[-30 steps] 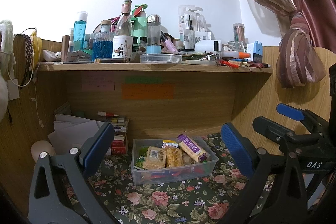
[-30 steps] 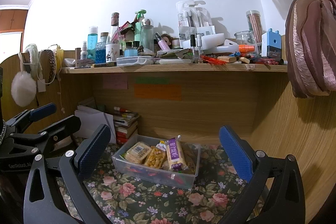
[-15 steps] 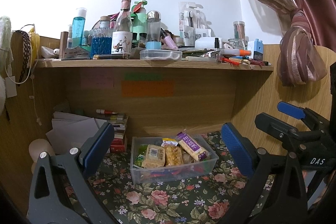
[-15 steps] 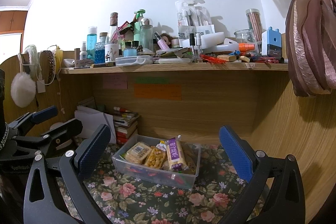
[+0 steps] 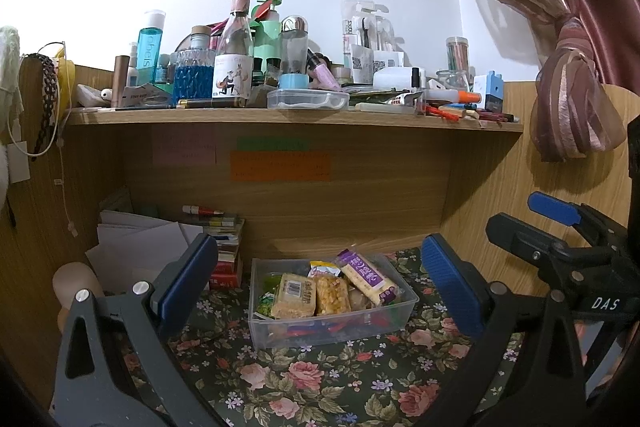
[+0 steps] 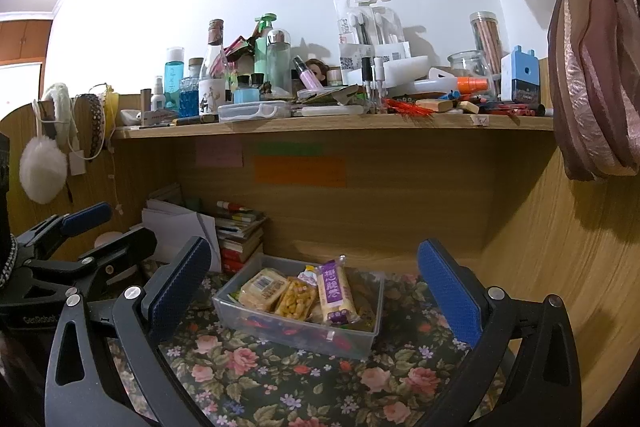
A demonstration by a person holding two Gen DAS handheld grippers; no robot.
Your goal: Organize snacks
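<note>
Several wrapped snacks [image 5: 320,293] lay packed in a clear plastic bin [image 5: 396,311] on the flowered counter [image 5: 304,383], toward its back edge below the shelf [image 5: 288,115]; they looked light, crinkly and slippery, best pinched across a packet's middle; the purple-and-cream bar [image 6: 335,291] leaned uppermost; the left gripper [image 5: 320,277] and right gripper [image 6: 316,277] hovered near, fingers spread and empty.

Left wrist view from left, right wrist view from right, both low, facing far shelf [image 5: 296,115], sharing snack bin [image 5: 332,327] [image 6: 298,337] mid-distance.
</note>
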